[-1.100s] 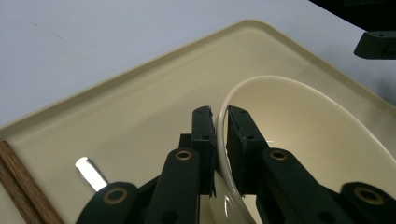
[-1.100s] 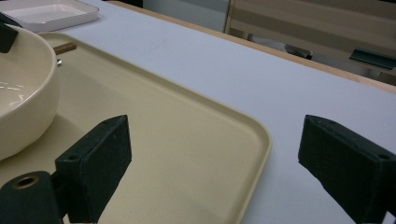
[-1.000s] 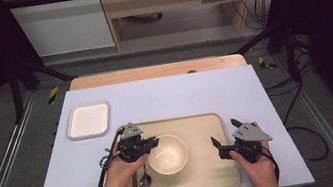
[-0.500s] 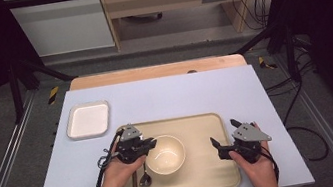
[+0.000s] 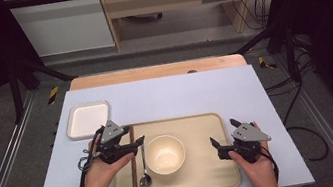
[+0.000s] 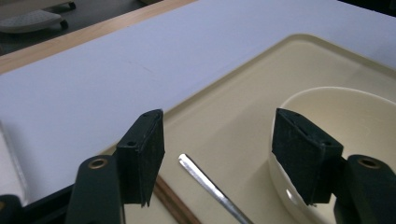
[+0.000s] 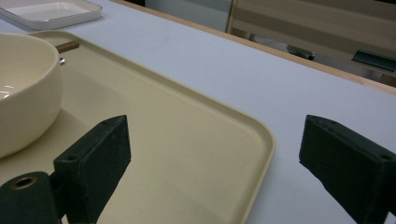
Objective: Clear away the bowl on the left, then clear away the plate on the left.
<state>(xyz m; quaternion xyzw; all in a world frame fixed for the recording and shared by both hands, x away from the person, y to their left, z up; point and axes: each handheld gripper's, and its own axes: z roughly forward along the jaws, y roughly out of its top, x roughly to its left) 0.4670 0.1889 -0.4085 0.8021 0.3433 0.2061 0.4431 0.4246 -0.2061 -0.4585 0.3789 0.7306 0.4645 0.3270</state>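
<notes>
Your left gripper point(image 5: 135, 146) has pulled back left from the bowl point(image 5: 165, 154) since a second ago; its jaws have just been opening, now wide, nothing between them. Spoon point(image 5: 144, 173) and chopsticks point(image 5: 133, 167) lie on the tray point(image 5: 199, 123) left of the bowl. Your right gripper point(image 5: 222, 135) hasn't moved, jaws wide, empty, over the tray's right edge. The white dish point(image 5: 86, 120) sits beyond.

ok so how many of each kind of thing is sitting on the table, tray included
beige plastic tray: 1
cream round bowl: 1
metal spoon: 1
brown wooden chopsticks: 1 pair
white square dish: 1
total: 5 kinds, 6 pieces if the two chopsticks are counted singly
</notes>
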